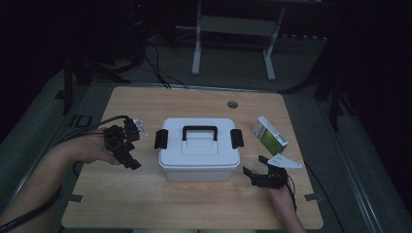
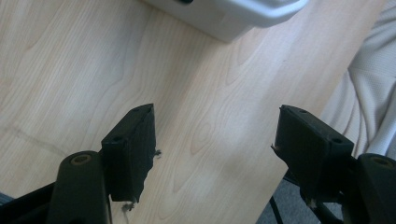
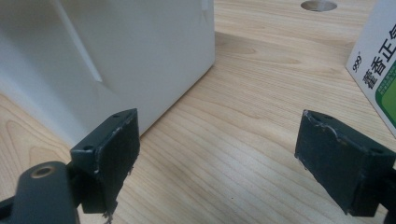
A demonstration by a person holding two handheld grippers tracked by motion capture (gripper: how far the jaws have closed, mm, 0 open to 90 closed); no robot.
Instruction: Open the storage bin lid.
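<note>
Flanking the white lidded storage box [image 1: 199,150] at mid-desk [image 1: 145,204] with left gripper [image 1: 127,150] and right gripper [image 1: 256,174] both spread and empty, we judge its plastic rigid, smooth, probably light: the black side latches [image 1: 236,138] or the top handle [image 1: 199,131] look our best holds.

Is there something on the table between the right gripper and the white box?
Nothing visible. The right gripper sits near the front right corner of the white box, jaws open and empty. In the right gripper view, bare table lies between the jaws and the box wall. The green carton stands off to the right.
</note>
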